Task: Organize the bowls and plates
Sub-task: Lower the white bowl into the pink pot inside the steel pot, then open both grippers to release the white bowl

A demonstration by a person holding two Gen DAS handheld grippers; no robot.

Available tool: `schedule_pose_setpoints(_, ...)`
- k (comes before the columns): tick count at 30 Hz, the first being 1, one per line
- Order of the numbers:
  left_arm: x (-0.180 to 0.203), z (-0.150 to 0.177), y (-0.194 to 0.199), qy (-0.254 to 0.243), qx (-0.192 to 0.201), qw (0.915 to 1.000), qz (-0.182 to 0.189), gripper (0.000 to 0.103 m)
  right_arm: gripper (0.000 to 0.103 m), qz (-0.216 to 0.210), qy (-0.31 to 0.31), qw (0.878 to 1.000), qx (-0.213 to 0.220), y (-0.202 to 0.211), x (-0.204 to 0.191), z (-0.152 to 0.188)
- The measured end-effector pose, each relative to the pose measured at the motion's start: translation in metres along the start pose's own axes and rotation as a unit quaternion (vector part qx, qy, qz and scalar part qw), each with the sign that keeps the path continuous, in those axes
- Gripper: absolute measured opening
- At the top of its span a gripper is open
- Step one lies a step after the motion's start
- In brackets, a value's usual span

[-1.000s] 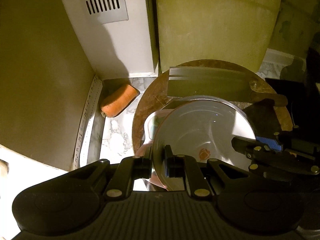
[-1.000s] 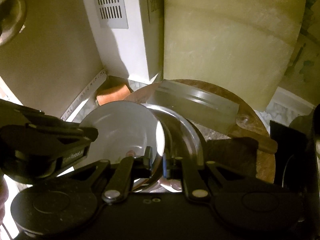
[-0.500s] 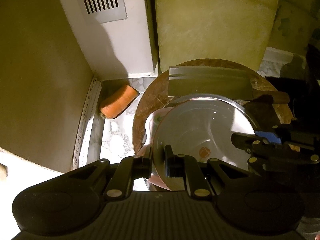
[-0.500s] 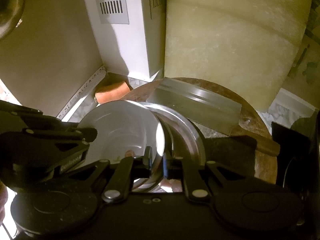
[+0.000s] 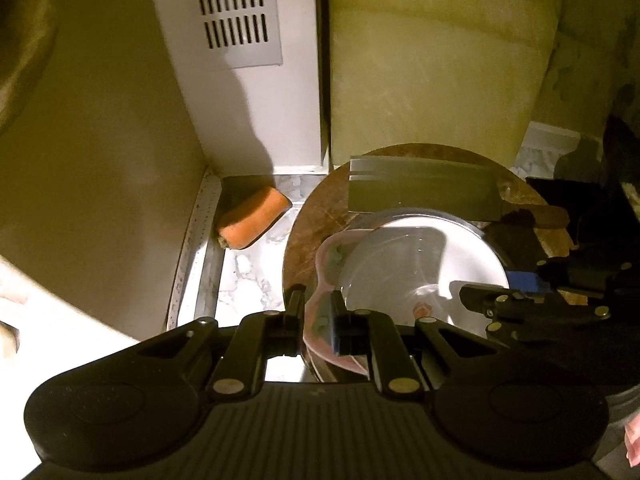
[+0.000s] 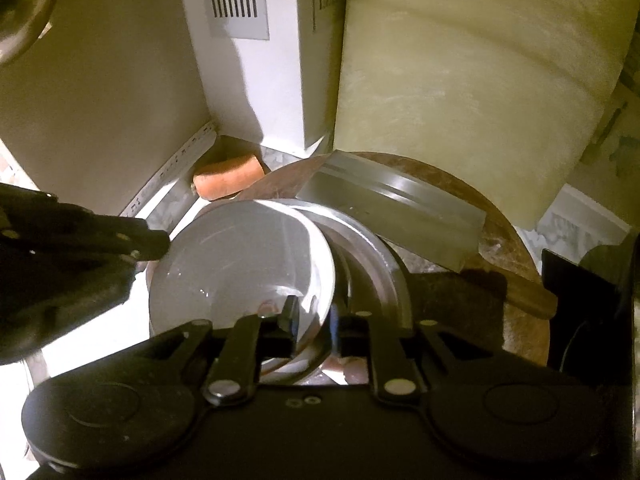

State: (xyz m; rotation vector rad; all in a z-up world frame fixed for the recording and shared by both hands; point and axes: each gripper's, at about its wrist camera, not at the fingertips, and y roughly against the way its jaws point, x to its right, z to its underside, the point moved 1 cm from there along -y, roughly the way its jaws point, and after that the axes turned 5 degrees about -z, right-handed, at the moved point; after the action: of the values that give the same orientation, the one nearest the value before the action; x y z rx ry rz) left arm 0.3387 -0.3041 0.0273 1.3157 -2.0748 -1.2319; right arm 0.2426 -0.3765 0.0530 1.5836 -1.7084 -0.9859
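Note:
A stack of dishes sits on a round wooden cutting board (image 5: 312,216): a white bowl (image 5: 404,256) with a small red mark inside, over a pink-rimmed plate (image 5: 326,252), inside a steel plate (image 6: 380,256). My left gripper (image 5: 316,316) is shut on the stack's left rim. My right gripper (image 6: 314,320) is shut on the white bowl's (image 6: 240,256) right rim. Each gripper shows in the other's view, the right one (image 5: 532,300) at right, the left one (image 6: 80,240) at left.
A cleaver (image 5: 416,192) lies on the board behind the dishes. A carrot piece (image 5: 252,218) lies on the marble counter in the corner, beside a white vented appliance (image 5: 236,20). A large pale board (image 5: 432,60) leans against the back wall.
Both grippers have pulled back slightly with the dishes held. The white bowl has shifted right and tilted, baring more of the pink-rimmed plate.

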Motion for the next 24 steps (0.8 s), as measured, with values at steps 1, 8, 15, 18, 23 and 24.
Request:
schedule_pose_setpoints(1, -0.002, 0.001, 0.002, 0.002, 0.001, 1.0, 0.0, 0.011, 0.019, 0.0, 0.002, 1.0, -0.001, 0.0, -0.001, 0.0)
schedule_pose_setpoints(8, -0.011, 0.008, 0.015, 0.017, 0.007, 0.9998, 0.005, 0.011, 0.047, 0.005, 0.017, 1.0, 0.004, 0.01, -0.009, 0.003)
schedule_pose_setpoints(15, -0.013, 0.018, 0.036, 0.017, 0.019, 0.9995, 0.017, 0.011, 0.048, 0.006, 0.02, 1.0, 0.022, 0.029, -0.011, 0.008)
schedule_pose_setpoints(18, -0.012, 0.024, 0.046, 0.017, 0.021, 0.9994, 0.021, 0.012, 0.05, -0.003, 0.014, 1.0, 0.028, 0.038, -0.011, 0.01)
schedule_pose_setpoints(23, -0.011, 0.036, 0.067, 0.019, 0.04, 0.9988, 0.02, 0.012, 0.053, -0.011, 0.014, 0.999, 0.043, 0.059, -0.018, 0.017)
schedule_pose_setpoints(24, -0.011, 0.039, 0.072, 0.02, 0.043, 0.9987, 0.02, 0.012, 0.054, -0.011, 0.016, 0.999, 0.048, 0.064, -0.02, 0.02)
